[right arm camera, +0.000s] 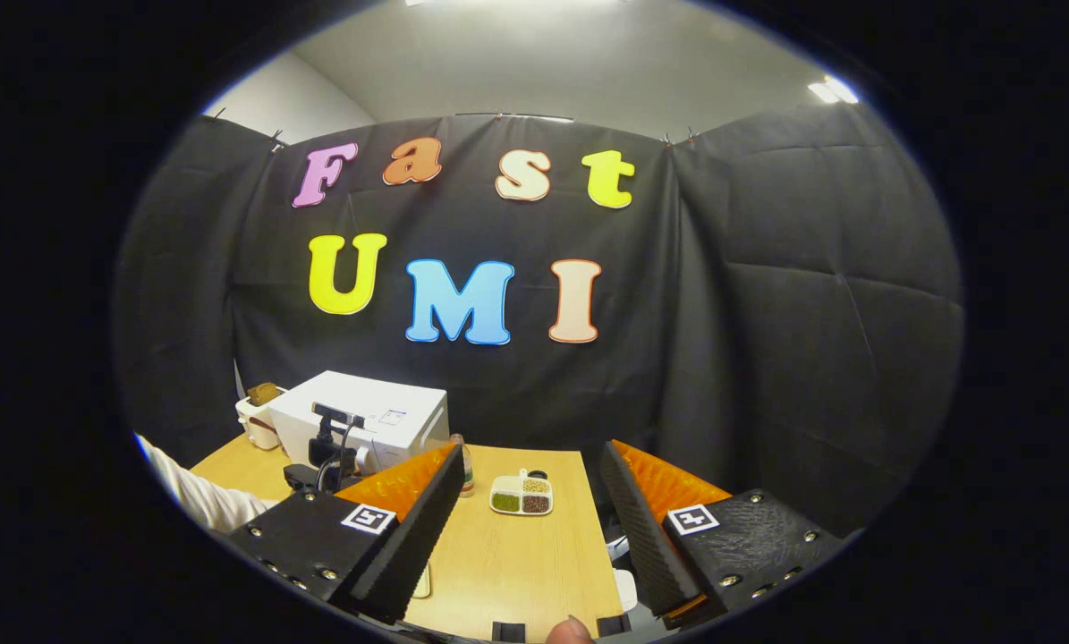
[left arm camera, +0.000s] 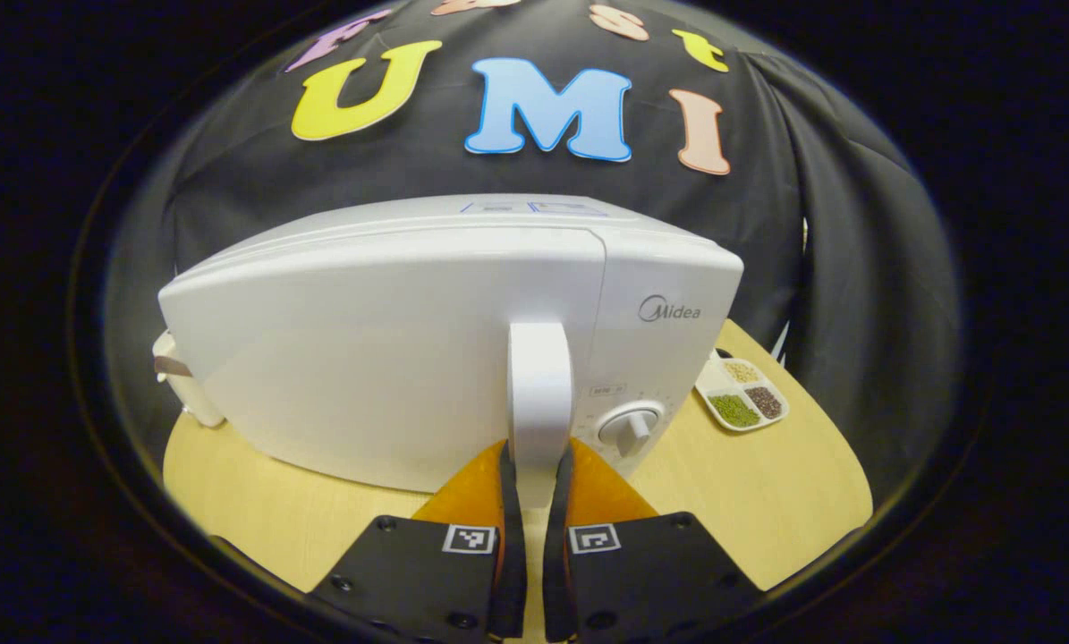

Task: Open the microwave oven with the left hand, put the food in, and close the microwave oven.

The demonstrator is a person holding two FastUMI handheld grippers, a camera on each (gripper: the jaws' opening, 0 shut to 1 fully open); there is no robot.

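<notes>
While the microwave oven (left arm camera: 427, 340) stood shut on the worktop (left arm camera: 749, 483), its door handle (left arm camera: 539, 402) was clamped between the fingers of the left gripper (left arm camera: 534, 501). A slip was judged possible if the smooth handle were pulled off-axis, or the oven dragged. Rightward, the food tray (left arm camera: 742, 395) was seen near the oven's corner, well inside the edge. Farther right, the right gripper (right arm camera: 530, 528) was held wide apart, empty.

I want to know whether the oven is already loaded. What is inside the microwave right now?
That cannot be seen: the microwave door is closed and opaque white, covering the inside. The left gripper is clamped on the door handle. The divided food tray sits outside on the table.
</notes>
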